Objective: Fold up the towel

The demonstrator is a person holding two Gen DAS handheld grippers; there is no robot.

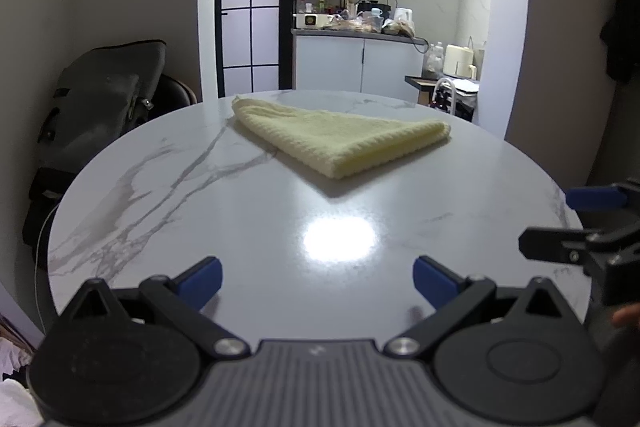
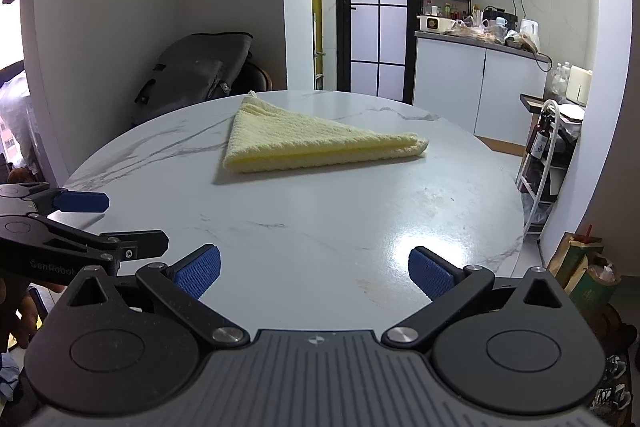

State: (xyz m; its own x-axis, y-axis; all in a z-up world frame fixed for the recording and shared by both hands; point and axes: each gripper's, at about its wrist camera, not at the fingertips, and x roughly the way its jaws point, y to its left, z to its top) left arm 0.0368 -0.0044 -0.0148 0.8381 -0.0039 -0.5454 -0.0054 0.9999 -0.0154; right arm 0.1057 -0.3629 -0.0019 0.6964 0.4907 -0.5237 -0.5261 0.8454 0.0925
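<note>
Both grippers stand with their blue-padded fingers spread wide, gripping nothing: the left gripper (image 1: 318,281) and the right gripper (image 2: 314,273) hover side by side over the near edge of the round marble table (image 2: 304,227). Well beyond them, toward the far edge, the yellow towel (image 2: 304,143) lies folded flat.

Right gripper (image 1: 600,223) is cut off by the frame edge, and the counter clutter (image 1: 360,19) is too small to tell apart.
</note>
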